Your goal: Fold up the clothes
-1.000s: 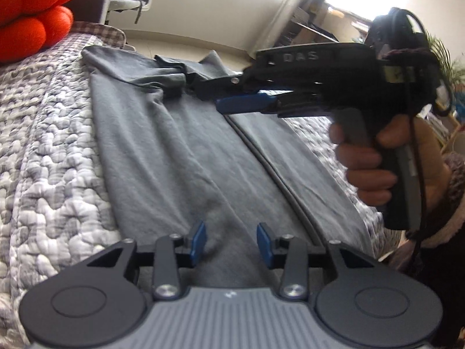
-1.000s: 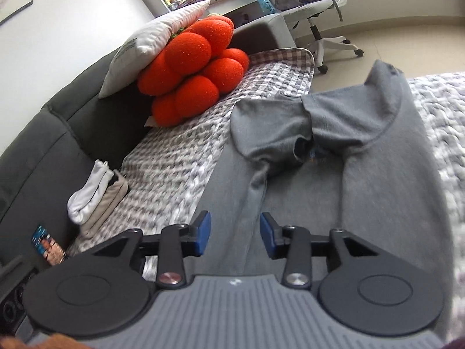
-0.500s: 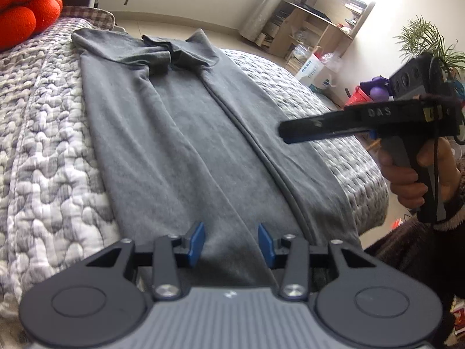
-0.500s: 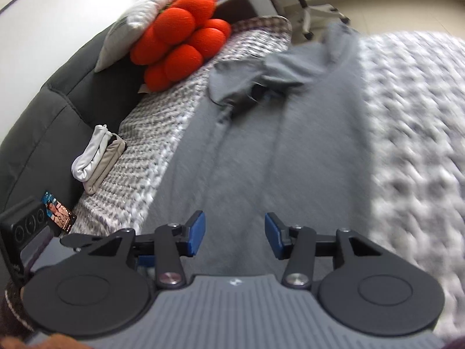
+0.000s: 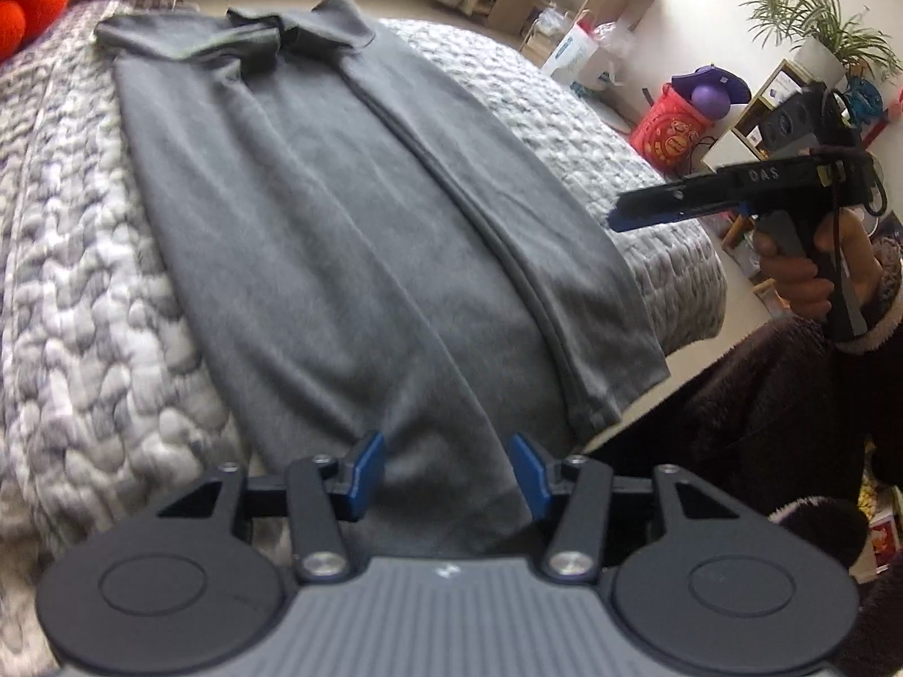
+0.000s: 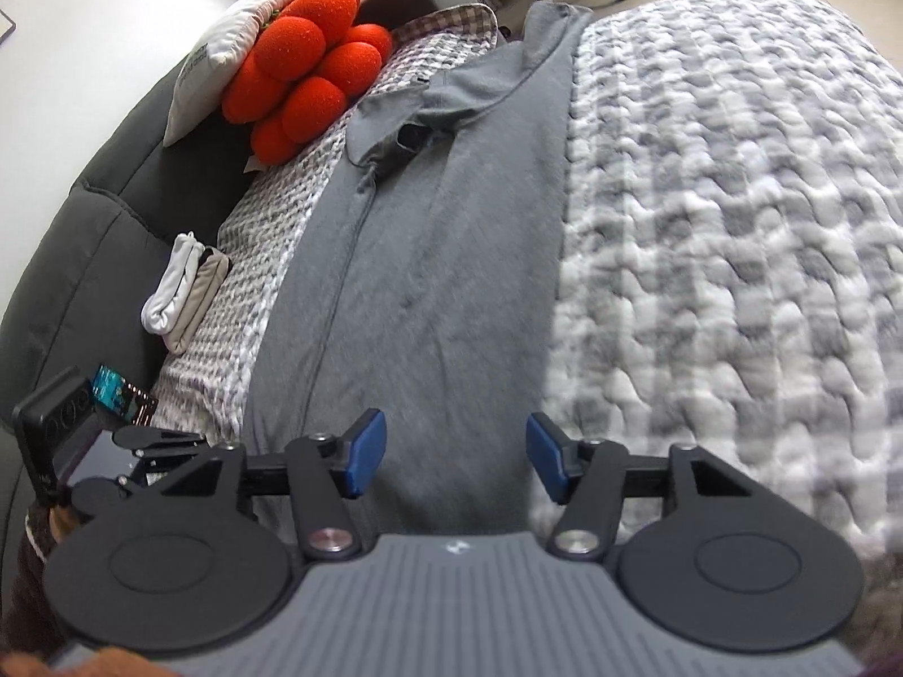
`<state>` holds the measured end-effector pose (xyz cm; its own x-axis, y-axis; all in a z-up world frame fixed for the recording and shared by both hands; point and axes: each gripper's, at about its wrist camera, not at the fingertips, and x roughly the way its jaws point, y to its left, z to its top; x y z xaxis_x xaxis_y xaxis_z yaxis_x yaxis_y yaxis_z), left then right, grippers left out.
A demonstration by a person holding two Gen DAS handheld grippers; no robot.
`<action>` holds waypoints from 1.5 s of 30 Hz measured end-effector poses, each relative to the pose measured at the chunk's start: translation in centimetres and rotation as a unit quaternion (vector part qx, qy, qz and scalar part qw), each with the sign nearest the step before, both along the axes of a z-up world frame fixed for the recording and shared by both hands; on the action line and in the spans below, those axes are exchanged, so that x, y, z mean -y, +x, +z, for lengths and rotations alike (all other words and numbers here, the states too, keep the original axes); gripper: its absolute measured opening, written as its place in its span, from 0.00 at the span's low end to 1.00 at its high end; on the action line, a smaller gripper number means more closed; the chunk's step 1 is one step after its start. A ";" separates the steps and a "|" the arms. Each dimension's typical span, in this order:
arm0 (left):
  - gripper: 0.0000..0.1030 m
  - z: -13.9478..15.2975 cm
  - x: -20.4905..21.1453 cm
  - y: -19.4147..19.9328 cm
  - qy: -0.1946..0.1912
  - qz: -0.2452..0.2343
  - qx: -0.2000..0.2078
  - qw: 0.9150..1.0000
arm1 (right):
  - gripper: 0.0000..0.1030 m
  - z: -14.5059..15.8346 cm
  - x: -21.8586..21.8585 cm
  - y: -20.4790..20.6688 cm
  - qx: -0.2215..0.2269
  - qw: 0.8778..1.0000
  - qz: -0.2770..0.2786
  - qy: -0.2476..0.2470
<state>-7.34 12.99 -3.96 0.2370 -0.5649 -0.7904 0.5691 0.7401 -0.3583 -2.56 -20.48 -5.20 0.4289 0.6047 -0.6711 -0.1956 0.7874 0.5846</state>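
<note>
Grey knit, a polo shirt (image 5: 350, 237), lies lengthwise on the quilted bed (image 5: 84, 304), its sides already turned in so that it forms a long narrow band; the collar (image 6: 446, 93) sits bunched at the far end, and the hem reaches the near edge of the bed.

Both tongs are released. The left tongs (image 5: 446, 477) hover over the hem with nothing between their blue pads. The right tongs (image 6: 454, 460) hover over the hem too, their right pad above the quilt, and grasp nothing.

Risks, as I judge them: the turned-in panel (image 5: 542, 259) lies loose along the bed's right side, so a pull on one layer alone could peel it open. A pinch taken at the hem might also catch the puffy quilt and drag it. The hem's corner (image 5: 606, 412) overhangs slightly and could slide off.

Room is generous over the quilt on the shirt's right. On the other side, the orange cushion (image 6: 305, 67), the rolled socks (image 6: 180, 288) and the dark sofa back (image 6: 62, 259) crowd the space.
</note>
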 end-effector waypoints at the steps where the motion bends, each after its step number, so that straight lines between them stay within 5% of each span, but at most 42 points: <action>1: 0.62 -0.1 -0.3 -0.1 -0.001 0.002 -0.004 1.000 | 0.59 -0.1 0.2 -0.2 -0.003 1.000 0.001 0.001; 4: 0.77 -0.2 -1.2 -0.2 -0.006 0.007 -0.013 1.000 | 0.62 -0.5 0.9 -0.9 -0.012 1.000 0.004 0.003; 10: 0.89 -0.5 -3.3 0.1 -0.017 0.025 -0.037 0.999 | 0.65 -0.7 2.3 -2.0 -0.028 1.000 0.008 0.010; 17: 0.90 -1.7 -5.2 0.1 -0.005 0.051 -0.056 0.997 | 0.67 -0.9 4.2 -2.9 -0.047 0.999 0.009 0.004; 33: 0.86 -3.3 -8.1 0.7 -0.101 0.058 -0.082 0.990 | 0.67 -2.1 5.1 -3.0 -0.086 0.996 0.019 0.034; 45: 0.75 -3.9 -7.5 1.0 -0.136 0.005 -0.102 0.985 | 0.67 -3.3 4.3 -2.5 -0.122 0.988 0.063 0.074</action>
